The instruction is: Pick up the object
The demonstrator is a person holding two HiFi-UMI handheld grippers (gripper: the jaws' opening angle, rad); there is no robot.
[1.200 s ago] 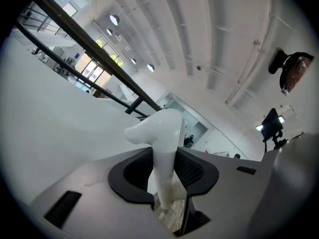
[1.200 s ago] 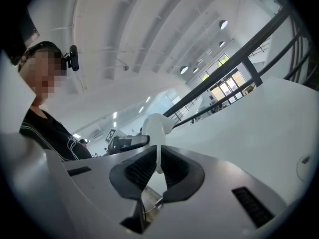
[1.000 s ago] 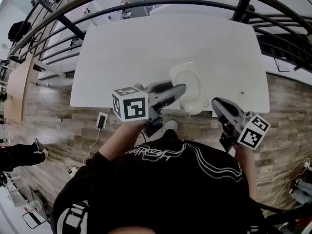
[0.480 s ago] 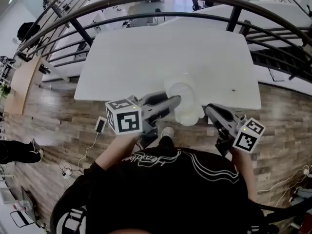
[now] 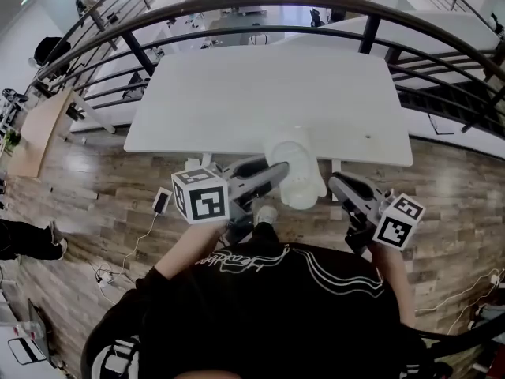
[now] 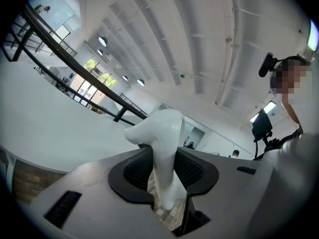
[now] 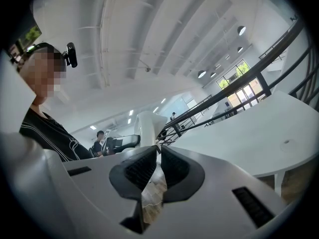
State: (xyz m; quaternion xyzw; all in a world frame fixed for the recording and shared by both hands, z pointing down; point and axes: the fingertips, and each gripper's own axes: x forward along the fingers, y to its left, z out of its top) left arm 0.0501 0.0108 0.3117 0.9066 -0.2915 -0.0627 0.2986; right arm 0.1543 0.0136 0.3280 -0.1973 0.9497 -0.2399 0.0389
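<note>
L gripper is clamped on the object, a glossy white piece, narrow where it's gripped and flaring wider above. L gripper view: both ribbed pads press the narrow part from either side. The wide end sticks up past the jaws toward 12, and wood floor shows under it thru the gap.

Head view: object hangs in the air, resting on nothing, and is seen across the table's near edge. L gripper comes at it from approx 8 o'clock, w/ its marker cube nearer the wearer.

R gripper sits at approx 4 o'clock of the object, close beside but apart from it; its own cube trails toward 5. R gripper view: jaws drawn together at the tips, nothing btwn them. The object shows just past the tips at 11.

Both grippers reach out from the wearer's black top at 6.

Under them is wood floor, w/ a small white device on a cable at 9 of L gripper's cube. Far L, also at 9: someone's dark-clad legs on that floor.

Further out at 12 is the white table, w/ a tiny dark mark near its R front corner.

Beyond the table a dark curved railing sweeps from 9 round to 3. Past it are more white desks and a few ppl, too small to detail.
</note>
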